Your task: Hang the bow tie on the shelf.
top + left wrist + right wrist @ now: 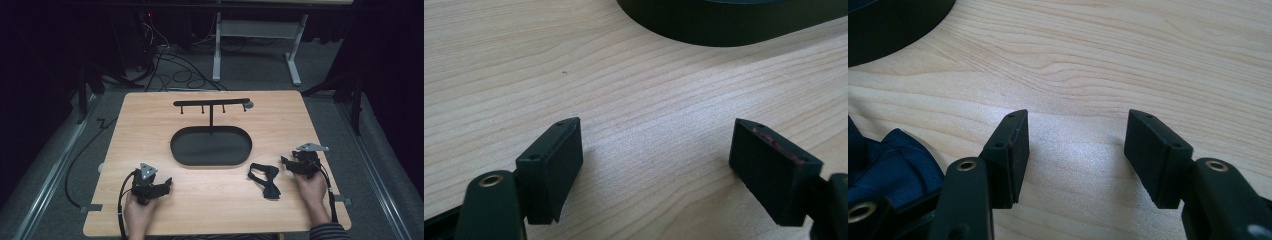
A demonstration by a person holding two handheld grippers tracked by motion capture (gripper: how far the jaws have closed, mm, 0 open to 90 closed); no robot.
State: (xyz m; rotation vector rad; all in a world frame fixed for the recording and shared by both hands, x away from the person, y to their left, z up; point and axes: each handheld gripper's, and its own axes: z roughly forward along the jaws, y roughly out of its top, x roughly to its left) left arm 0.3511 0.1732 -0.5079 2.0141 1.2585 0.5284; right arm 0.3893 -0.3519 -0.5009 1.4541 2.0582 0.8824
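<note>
The bow tie lying near the surface's front right corner, just beside my spread, empty right gripper, looks light, soft and floppy, so I'd pinch its knotted middle.

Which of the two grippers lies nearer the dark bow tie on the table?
The right gripper. It rests just right of the bow tie, jaws open and empty, while the left gripper lies far across the table, beyond the oval tray.
</note>
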